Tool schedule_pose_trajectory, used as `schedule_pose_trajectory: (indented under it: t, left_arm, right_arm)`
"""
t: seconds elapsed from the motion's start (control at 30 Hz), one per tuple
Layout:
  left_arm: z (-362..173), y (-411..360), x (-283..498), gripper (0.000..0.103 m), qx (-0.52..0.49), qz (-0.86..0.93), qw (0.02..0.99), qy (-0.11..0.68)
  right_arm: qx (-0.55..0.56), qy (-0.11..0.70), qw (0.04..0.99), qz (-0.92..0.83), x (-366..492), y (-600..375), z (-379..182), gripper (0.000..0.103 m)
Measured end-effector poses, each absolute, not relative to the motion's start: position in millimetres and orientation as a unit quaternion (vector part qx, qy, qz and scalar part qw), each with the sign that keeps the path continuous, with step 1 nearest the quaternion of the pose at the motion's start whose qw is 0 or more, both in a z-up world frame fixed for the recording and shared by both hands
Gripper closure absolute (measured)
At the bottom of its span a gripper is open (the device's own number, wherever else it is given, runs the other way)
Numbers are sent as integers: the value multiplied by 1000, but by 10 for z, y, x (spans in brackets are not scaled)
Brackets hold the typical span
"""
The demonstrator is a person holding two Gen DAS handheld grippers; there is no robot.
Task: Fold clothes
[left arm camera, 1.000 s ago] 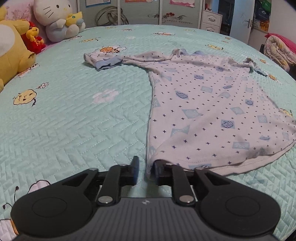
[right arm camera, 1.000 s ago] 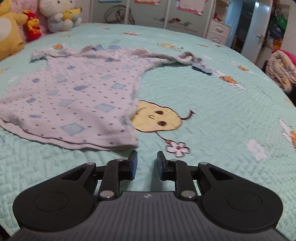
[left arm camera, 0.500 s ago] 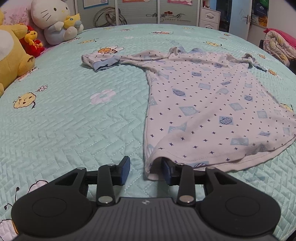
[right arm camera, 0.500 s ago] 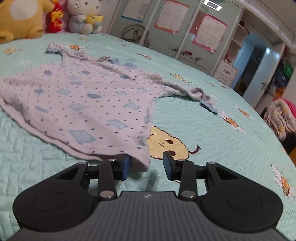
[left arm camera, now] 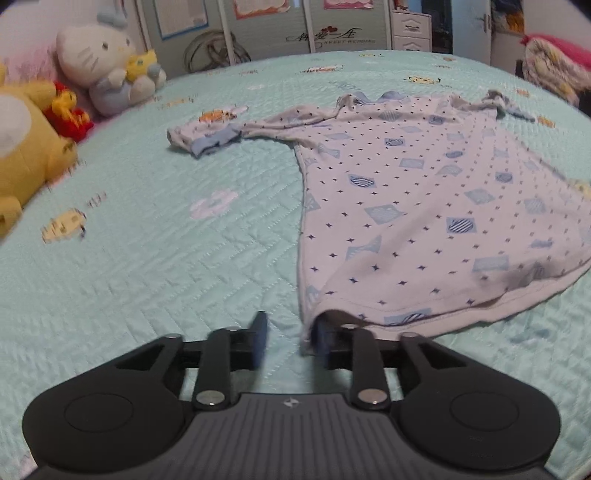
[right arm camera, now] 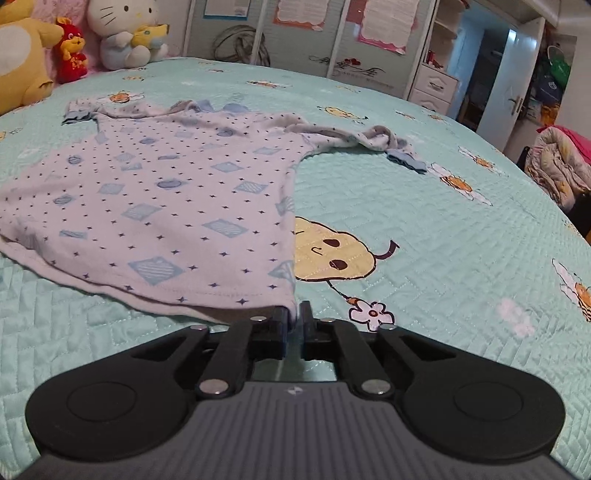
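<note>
On the teal quilted bedspread (right arm camera: 424, 206) a pale, blue-patterned baby top (right arm camera: 177, 206) lies spread flat, its hem toward both cameras and its sleeves stretched out to either side at the far end. At the hem's right corner the right gripper (right arm camera: 294, 325) is pressed together on the fabric — the corner of cloth sits pinched between the two blue-padded fingers (right arm camera: 282, 334), and the hem there lifts slightly off the bedding, just beside a yellow cartoon face (right arm camera: 332, 254) printed on the cover. At the opposite corner, in the left wrist view, the left gripper (left arm camera: 290, 341) stands spread: the top's (left arm camera: 417, 221) corner drapes over the right-hand finger (left arm camera: 325, 341), while the left-hand finger sits apart from the cloth over bare bedding. That view is blurred, so whether the cloth touches the pad's inner face cannot be told. Along the far-left edge of the bed sit a white Hello Kitty plush (right arm camera: 122, 29), a small red plush (right arm camera: 72, 50) and a large yellow plush (right arm camera: 20, 59) — well apart from the garment.
</note>
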State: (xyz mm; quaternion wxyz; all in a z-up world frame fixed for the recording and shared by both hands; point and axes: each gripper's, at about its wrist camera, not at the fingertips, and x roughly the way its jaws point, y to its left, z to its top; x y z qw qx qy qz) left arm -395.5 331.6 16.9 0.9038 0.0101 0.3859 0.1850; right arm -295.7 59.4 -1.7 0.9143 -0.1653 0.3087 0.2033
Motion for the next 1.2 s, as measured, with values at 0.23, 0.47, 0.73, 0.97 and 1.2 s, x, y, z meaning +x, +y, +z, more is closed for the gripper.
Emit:
schedule_pose_trajectory:
  t: [0.23,0.47,0.73,0.97,1.2]
  left_arm:
    - [184,3332,-3989,98,24,177,910,375]
    - [154,3325,-3971,97,53,184,904,382]
    - [179,3276,-4011,55,103,210,892,386]
    - [355,3310,-4334,65,46,186,899,393]
    - [672,3032,-4112,93,-8,81,935,344]
  right_arm:
    - [-71,346,908,225,-2826,419,-11,102]
    - [-72,365,904,209,-2828,365,57,102]
    - [-106,357,905,204,-2847,258,14,64]
    - [-89,378,897,213,-2972,84,196,61]
    - [9,368,863,346,-2996,456,466,70]
